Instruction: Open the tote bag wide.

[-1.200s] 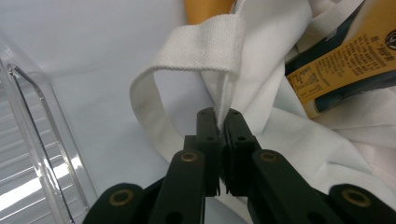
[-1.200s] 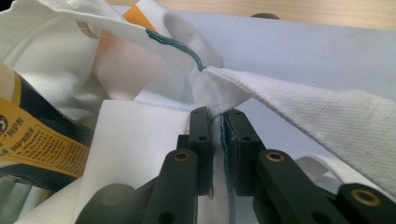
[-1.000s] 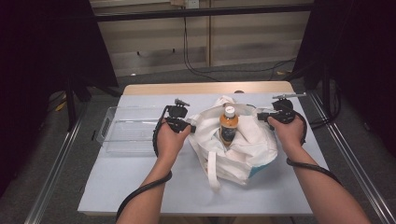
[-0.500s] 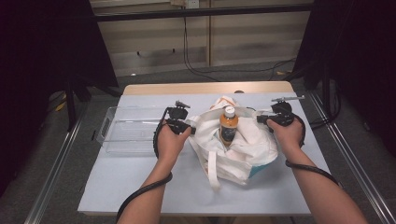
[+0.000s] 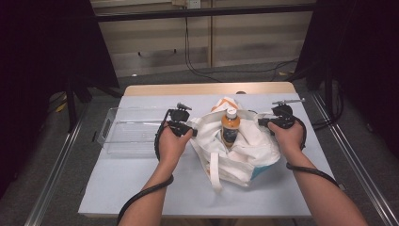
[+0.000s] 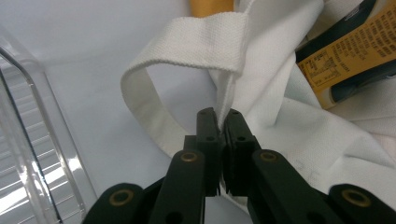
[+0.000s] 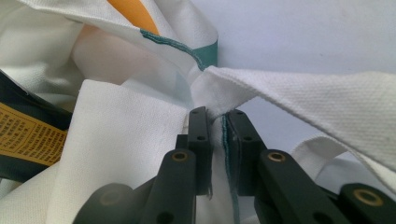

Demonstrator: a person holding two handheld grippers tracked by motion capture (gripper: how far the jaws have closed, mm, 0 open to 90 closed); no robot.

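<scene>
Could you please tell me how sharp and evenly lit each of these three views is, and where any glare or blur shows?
High view: the table is brightly lit, the surroundings dark, the picture slightly soft. Left gripper view: the tote bag rim at the left claw is sharp, the bottle label blurs, and glare streaks the clear plastic tray. Right gripper view: the right claw and canvas weave are crisp; nearer black links soften.

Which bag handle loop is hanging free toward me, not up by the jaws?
The long white strap trailing off the tote bag toward the person. The other loops lie beside the left gripper and right gripper.
</scene>
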